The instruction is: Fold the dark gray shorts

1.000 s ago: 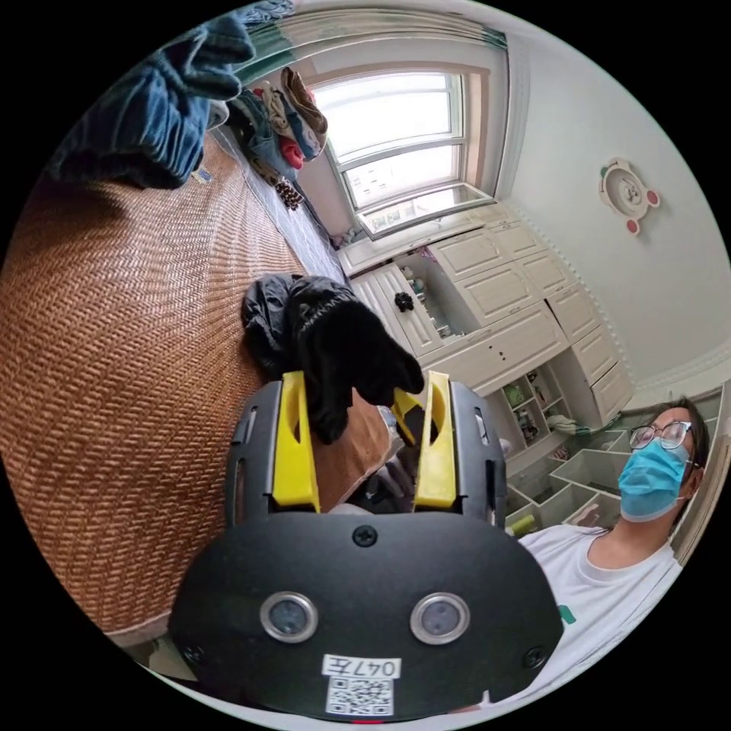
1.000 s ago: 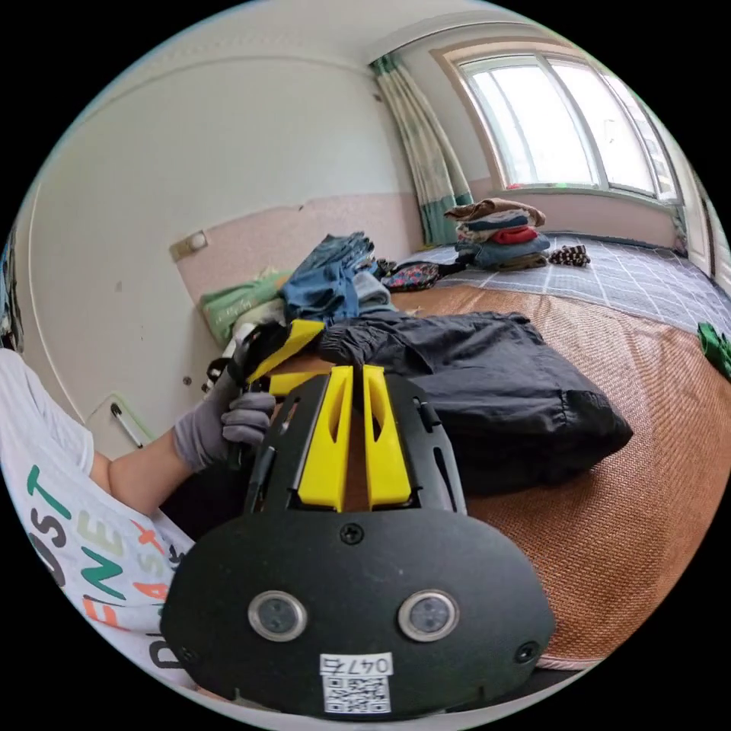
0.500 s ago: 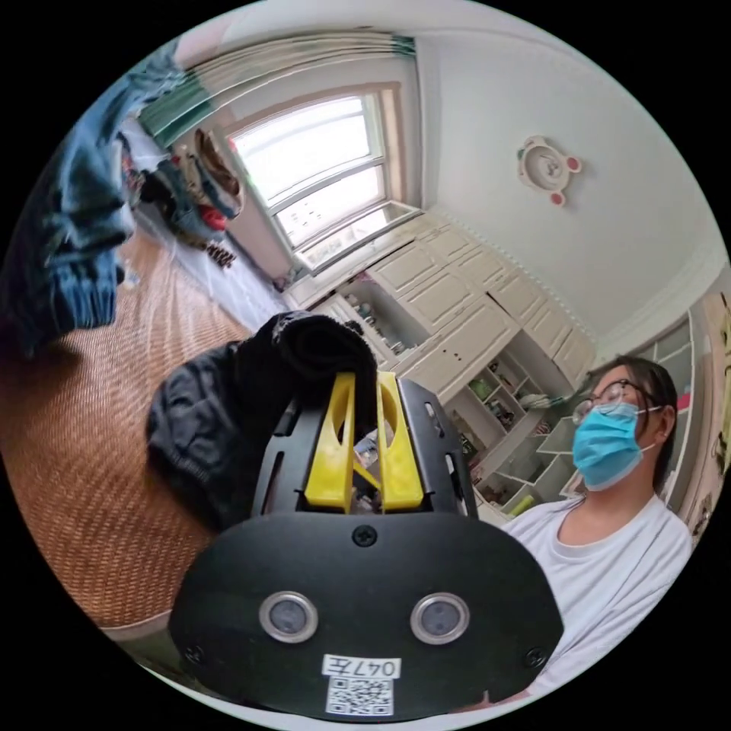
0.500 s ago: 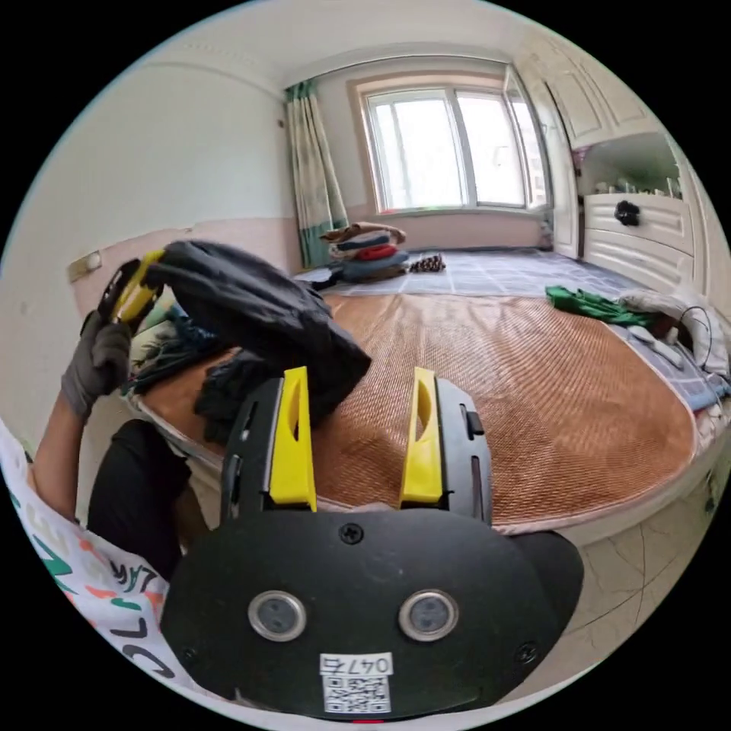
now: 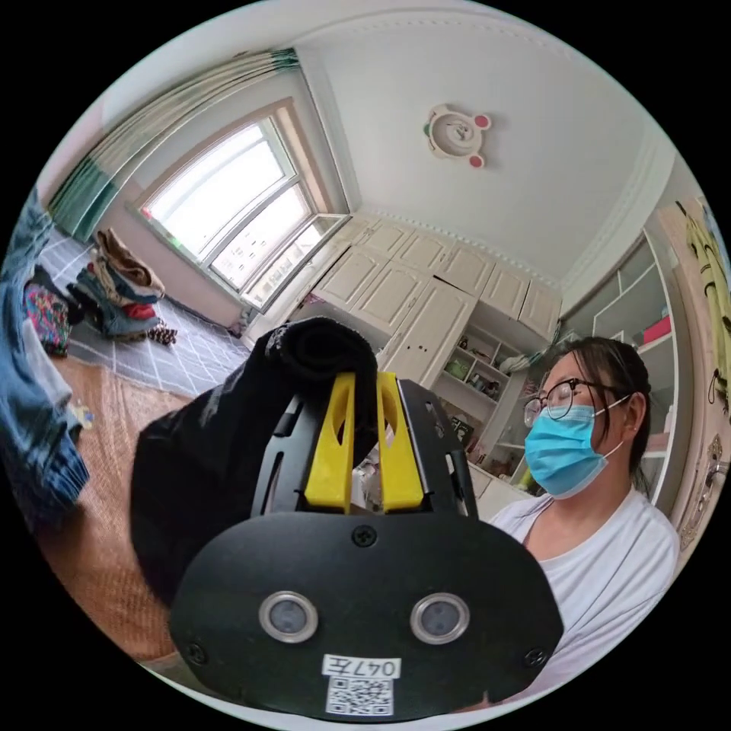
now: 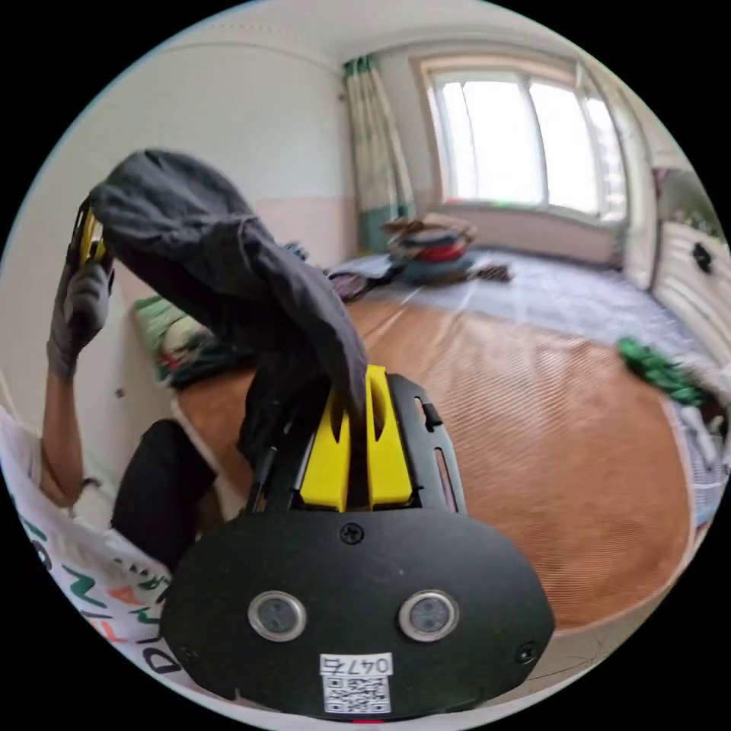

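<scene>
The dark gray shorts [image 6: 228, 259] hang in the air above the brown woven mat [image 6: 533, 426], held at two spots. In the left gripper view my left gripper [image 5: 364, 381] is shut on a bunched fold of the shorts [image 5: 221, 442], which drape down past its left side. In the right gripper view my right gripper [image 6: 354, 381] is shut on a lower edge of the cloth. The left gripper [image 6: 87, 228] appears there too, raised high at the left in a gloved hand, with the shorts draped over it.
A stack of folded clothes [image 6: 430, 244] lies under the window. Blue denim [image 5: 30, 426] and other garments pile at the mat's edge. A green garment [image 6: 659, 373] lies at the right. White cabinets [image 5: 426, 304] line the wall. The person [image 5: 594, 487] stands close.
The left gripper has lifted the shorts off the mat and up high. The right gripper, open half a second ago, has shut on the shorts' lower edge.
</scene>
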{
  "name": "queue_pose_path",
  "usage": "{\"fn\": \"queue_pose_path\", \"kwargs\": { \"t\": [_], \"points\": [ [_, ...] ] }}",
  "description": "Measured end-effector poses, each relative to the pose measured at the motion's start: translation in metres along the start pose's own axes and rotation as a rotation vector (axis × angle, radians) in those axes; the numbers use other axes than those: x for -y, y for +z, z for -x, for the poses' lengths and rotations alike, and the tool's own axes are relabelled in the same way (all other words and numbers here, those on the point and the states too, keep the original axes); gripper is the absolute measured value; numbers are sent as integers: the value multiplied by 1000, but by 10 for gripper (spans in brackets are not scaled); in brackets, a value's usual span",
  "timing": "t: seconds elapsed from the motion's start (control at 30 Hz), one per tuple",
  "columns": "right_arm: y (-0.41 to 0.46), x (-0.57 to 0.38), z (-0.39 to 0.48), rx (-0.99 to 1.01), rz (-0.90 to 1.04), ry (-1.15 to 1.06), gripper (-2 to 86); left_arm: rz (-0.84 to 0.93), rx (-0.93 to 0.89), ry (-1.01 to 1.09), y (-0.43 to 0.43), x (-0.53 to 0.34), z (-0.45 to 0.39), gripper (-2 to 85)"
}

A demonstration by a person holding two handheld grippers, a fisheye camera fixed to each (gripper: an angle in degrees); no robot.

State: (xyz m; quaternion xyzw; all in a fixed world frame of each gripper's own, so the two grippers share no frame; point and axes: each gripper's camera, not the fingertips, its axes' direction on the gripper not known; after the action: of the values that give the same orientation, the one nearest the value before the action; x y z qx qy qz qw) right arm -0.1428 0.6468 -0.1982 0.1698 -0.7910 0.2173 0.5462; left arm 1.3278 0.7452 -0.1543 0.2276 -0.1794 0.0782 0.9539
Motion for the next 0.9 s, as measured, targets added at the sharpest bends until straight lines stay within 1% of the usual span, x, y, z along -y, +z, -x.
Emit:
{"fn": "queue_pose_path", "kwargs": {
  "t": [0.07, 0.13, 0.2, 0.23, 0.3, 0.33, 0.37, 0.4, 0.47, 0.5, 0.57, 0.63, 0.7, 0.77, 0.8, 0.9],
  "points": [
    [-78, 31, -25, -178, -153, -21, -5, 7, 1, 22, 7, 11, 1, 44],
    [-114, 40, -34, -233, -180, -92, -4, 32, 20, 8, 17, 11, 10, 45],
    [-126, 36, -37, -262, -127, -168, -1, 112, 98, -89, 31, -7, 40, 45],
    [-121, 25, -38, -271, -68, -216, 4, 139, 121, -121, 34, -15, 51, 46],
    [-97, 3, -40, -242, 80, -257, 21, 252, 240, -301, 44, -60, 105, 50],
    [-74, -16, -43, -208, 225, -252, 43, 283, 272, -349, 46, -74, 120, 51],
    [-53, -38, -43, -193, 345, -241, 78, 341, 343, -424, 45, -101, 146, 61],
    [-46, -51, -42, -203, 385, -229, 95, 376, 433, -473, 40, -126, 165, 78],
    [-37, -95, -40, -243, 472, -193, 117, 370, 509, -518, 23, -156, 175, 110],
    [-39, -103, -41, -244, 471, -178, 117, 334, 511, -525, 9, -166, 170, 124],
    [-59, -123, -50, -226, 416, -112, 111, 315, 536, -491, -6, -169, 154, 127],
    [-75, -128, -62, -209, 374, -88, 106, 361, 557, -420, -8, -163, 135, 120],
    [-85, -129, -74, -167, 351, -95, 104, 467, 541, -324, 10, -152, 112, 113],
    [-88, -127, -81, -92, 337, -134, 103, 528, 551, -248, 32, -147, 96, 117],
    [-88, -127, -81, -80, 333, -146, 102, 549, 585, -203, 46, -145, 87, 123],
    [-77, -132, -76, -60, 348, -207, 76, 590, 648, -150, 79, -150, 83, 131]
  ]
}}
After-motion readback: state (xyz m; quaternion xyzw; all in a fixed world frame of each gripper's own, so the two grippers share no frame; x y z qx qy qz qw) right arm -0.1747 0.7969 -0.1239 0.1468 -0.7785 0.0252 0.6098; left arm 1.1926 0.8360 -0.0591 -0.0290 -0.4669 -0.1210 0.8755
